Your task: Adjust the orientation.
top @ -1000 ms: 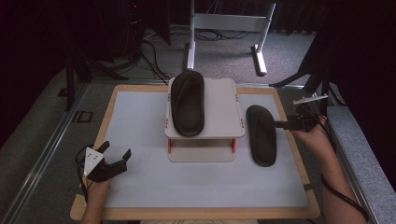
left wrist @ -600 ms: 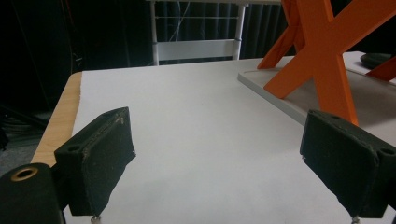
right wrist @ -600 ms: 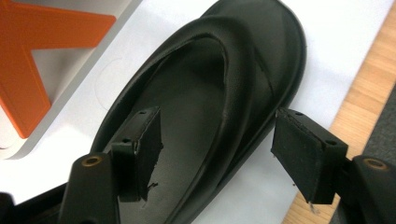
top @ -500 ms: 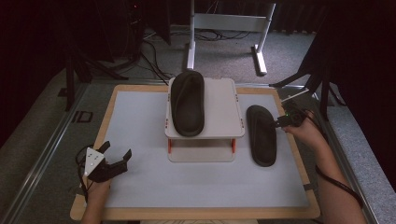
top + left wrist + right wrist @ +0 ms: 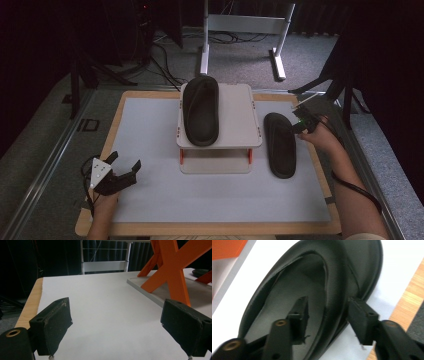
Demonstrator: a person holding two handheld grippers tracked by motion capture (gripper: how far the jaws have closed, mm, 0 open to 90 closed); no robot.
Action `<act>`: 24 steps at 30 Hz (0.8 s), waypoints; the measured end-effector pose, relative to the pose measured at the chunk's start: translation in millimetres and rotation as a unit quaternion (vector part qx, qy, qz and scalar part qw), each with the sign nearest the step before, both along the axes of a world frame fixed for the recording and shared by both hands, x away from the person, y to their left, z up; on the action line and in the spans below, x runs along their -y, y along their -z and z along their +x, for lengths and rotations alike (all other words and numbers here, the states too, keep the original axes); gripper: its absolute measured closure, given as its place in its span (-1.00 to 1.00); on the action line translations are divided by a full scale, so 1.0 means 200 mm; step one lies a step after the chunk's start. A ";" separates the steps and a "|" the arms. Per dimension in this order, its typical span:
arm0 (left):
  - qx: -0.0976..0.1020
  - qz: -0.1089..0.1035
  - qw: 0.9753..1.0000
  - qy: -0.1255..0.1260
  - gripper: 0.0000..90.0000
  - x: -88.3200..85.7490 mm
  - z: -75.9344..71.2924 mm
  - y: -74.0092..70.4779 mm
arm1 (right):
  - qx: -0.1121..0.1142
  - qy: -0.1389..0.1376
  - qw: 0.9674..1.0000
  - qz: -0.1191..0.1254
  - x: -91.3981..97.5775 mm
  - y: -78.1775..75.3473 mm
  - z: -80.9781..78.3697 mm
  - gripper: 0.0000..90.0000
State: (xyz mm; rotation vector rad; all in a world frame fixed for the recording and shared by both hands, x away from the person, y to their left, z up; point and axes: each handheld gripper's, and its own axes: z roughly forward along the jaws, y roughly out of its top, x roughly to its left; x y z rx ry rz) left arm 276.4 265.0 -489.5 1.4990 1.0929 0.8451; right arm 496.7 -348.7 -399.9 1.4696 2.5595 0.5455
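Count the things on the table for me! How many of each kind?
Sandals: 2, one on the stand, one on the mat
Stands: 1
Grippers: 2, left, right
Total: 5

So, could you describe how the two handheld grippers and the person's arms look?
Both grippers are black. The left gripper carries a white three-cornered plate with small dark dots, and its jaws end in thick black rectangular pads, worn pale along the edges. The right gripper has a grey plate and a small green light; a black cable trails along the forearm. A pale sleeve edge shows near that elbow.
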 end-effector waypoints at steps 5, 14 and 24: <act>-0.001 -0.001 1.000 0.001 -0.79 0.00 0.00 0.00 | -0.019 0.016 1.000 0.000 0.00 0.02 0.02 0.32; 0.000 -0.002 1.000 0.000 -0.79 0.00 0.00 0.00 | -0.032 0.062 0.998 -0.008 -0.01 0.05 0.02 0.54; -0.001 -0.002 1.000 0.000 -0.79 0.00 0.00 0.00 | -0.041 0.096 0.994 -0.020 -0.03 0.03 0.02 0.65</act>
